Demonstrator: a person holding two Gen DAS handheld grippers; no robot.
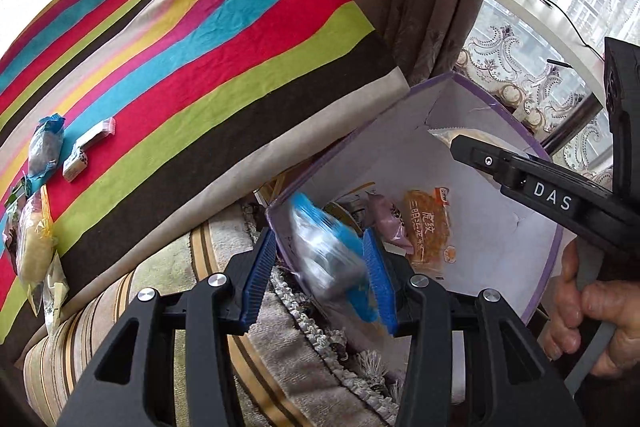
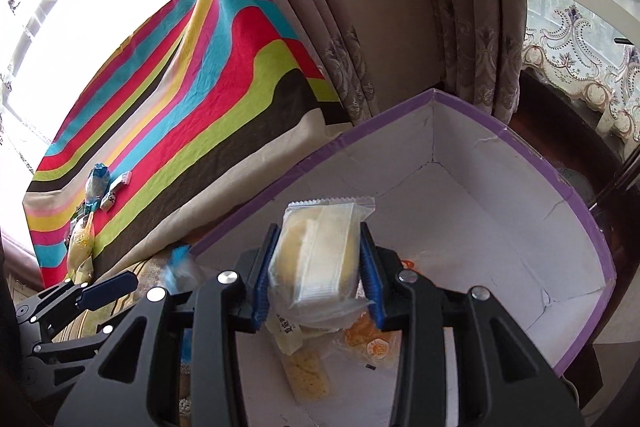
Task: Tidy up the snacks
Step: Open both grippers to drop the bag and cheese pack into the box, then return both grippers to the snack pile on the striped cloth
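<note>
- The blue-wrapped snack (image 1: 332,259) sat pinched between the left tongs (image 1: 320,267), over the near rim of the purple-edged box (image 1: 460,155); released there, it could have fallen onto the fringed rug (image 1: 312,339).
- The pale cake packet (image 2: 320,259) was clamped in the right tongs (image 2: 320,275) above the box floor, safer.
- More snacks remained on the striped cloth (image 1: 200,67).

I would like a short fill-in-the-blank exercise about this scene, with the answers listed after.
1. The right hand-held gripper holds a pale ___ snack packet.
2. The left hand-held gripper holds a packet with ___ ends.
3. The white box has a ___ rim.
4. More snacks lie on the ___ cloth.

Answers: yellow; blue; purple; striped
</note>
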